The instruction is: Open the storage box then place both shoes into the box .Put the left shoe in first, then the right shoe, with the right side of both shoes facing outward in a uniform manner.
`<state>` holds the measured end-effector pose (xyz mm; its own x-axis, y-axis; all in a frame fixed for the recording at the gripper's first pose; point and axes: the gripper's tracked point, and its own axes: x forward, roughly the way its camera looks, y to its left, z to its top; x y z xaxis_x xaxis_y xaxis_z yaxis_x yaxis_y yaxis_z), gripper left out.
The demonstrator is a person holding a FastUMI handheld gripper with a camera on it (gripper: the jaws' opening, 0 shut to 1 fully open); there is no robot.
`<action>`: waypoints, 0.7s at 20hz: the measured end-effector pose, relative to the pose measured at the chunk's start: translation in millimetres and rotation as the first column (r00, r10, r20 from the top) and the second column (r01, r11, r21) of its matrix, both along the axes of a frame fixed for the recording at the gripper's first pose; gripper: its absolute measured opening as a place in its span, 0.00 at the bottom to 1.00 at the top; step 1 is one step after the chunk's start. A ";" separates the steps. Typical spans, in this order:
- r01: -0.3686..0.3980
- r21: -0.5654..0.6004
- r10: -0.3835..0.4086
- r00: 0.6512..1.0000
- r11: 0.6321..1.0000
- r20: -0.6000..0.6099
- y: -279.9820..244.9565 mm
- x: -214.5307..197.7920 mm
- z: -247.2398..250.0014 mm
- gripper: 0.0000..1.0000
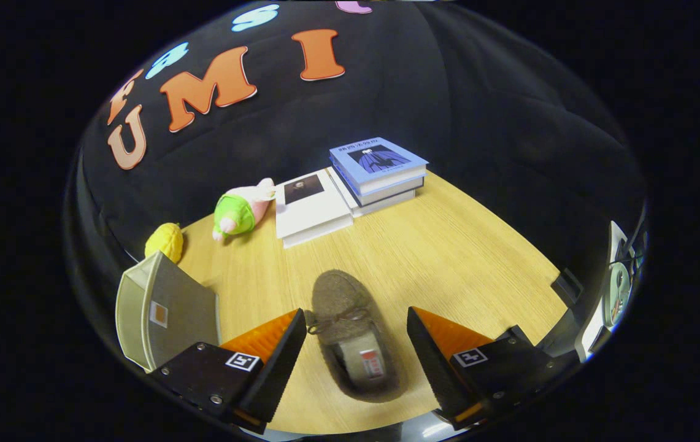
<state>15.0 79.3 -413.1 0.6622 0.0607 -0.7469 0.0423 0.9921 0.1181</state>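
Note:
A grey-brown felt shoe with a small bow lies on the wooden table, toe pointing away from me. Its heel and opening sit between my two fingers, neither of which touches it. My gripper is open, hovering over the shoe's rear half. The beige storage box stands to the left of the left finger, its panel raised and tilted; I cannot see inside it.
Beyond the shoe a white book lies flat beside a stack of books with a blue cover on top. A green-and-pink plush toy and a yellow toy lie behind the box.

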 end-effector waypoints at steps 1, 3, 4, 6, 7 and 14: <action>0.000 -0.002 0.000 1.000 1.000 -0.019 -5.6 -3.0 -8.0 0.99; -0.001 0.003 0.001 0.999 1.000 -0.050 -10.4 -5.7 -22.5 0.99; -0.002 0.006 0.003 0.998 1.000 -0.063 -13.2 -6.7 -28.1 0.99; -0.011 0.011 0.012 0.996 1.000 -0.088 -14.4 -8.6 -38.4 0.96; -0.018 0.015 0.019 0.995 1.000 -0.098 -14.2 -10.1 -41.7 0.91; -0.038 0.024 0.041 0.990 0.999 -0.134 -13.7 -9.0 -67.9 0.44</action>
<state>6.0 65.6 -481.0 0.5523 0.1016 -0.8274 0.0198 0.9907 0.1349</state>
